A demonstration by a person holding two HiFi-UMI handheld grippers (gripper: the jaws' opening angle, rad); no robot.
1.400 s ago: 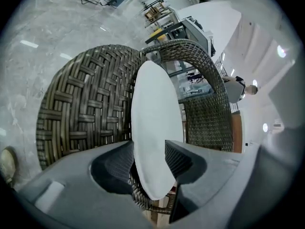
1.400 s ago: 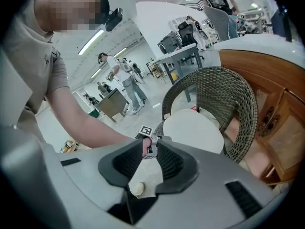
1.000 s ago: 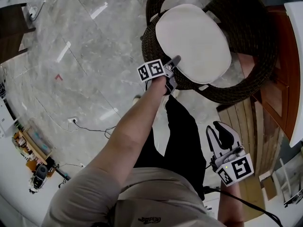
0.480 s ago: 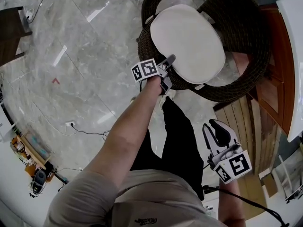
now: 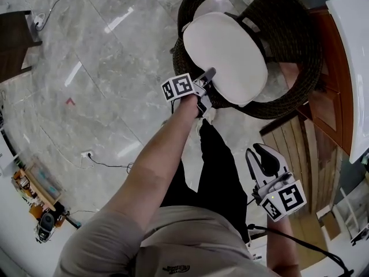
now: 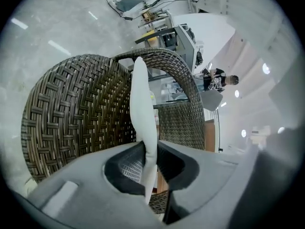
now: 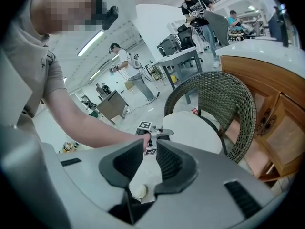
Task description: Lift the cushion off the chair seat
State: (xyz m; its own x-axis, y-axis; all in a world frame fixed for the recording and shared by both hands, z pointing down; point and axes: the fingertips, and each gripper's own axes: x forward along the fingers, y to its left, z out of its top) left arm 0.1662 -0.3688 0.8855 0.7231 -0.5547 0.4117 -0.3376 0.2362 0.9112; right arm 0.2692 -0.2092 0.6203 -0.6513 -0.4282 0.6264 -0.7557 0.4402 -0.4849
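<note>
The right gripper [image 5: 259, 150] is held back, jaws slightly parted and empty. The near edge of the cushion [image 5: 225, 53] is pinched in the left gripper [image 5: 210, 74], whose jaws have just been closing. It has been raised off the wicker chair [image 5: 300, 94] since a second ago, while its far end seems not yet clear.

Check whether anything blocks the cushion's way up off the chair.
Nothing visible does. The left gripper, whose jaws have just been closing, pinches the near edge of the cushion. The back of the chair curves round the far side, not over it.
</note>
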